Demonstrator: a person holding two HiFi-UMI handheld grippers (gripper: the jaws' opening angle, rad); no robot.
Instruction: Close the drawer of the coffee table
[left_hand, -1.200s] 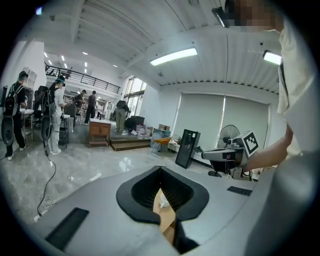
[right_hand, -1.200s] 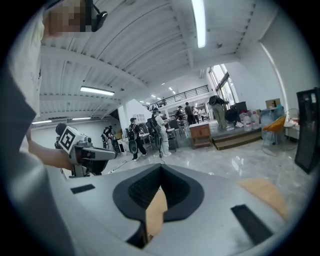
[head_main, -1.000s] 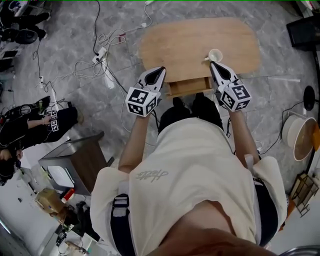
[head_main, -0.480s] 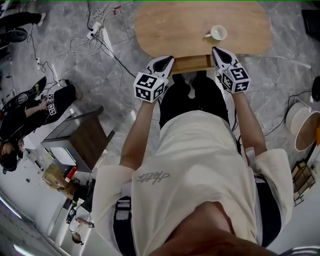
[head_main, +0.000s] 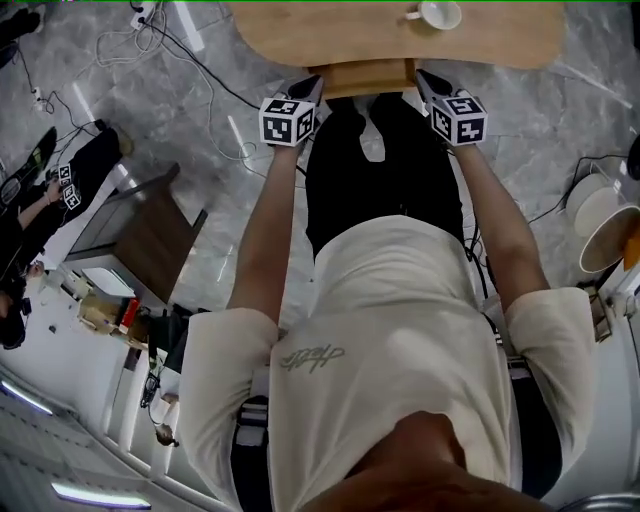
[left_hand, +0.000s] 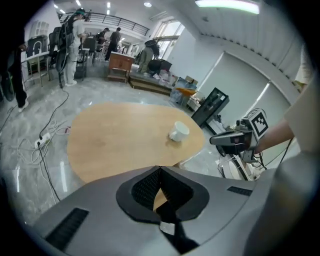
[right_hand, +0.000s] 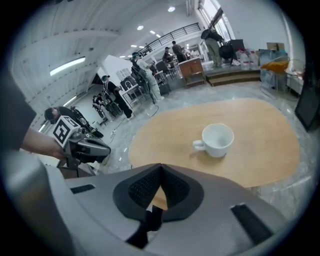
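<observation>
1. Head view: the drawer (head_main: 363, 77) sticks out slightly beneath the near edge of the oval tabletop (head_main: 300, 30).
2. The left tool (head_main: 314, 86) and right tool (head_main: 424, 78) sit at the two ends of the drawer front.
3. Both tools' jaws are pressed together, holding nothing.
4. A white cup (head_main: 432, 14) stands on the tabletop.

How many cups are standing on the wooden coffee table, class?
1. A single white cup stands on the coffee table, toward the person's right side. The gripper views together show nearly the whole top, so a hidden second cup seems unlikely.
</observation>
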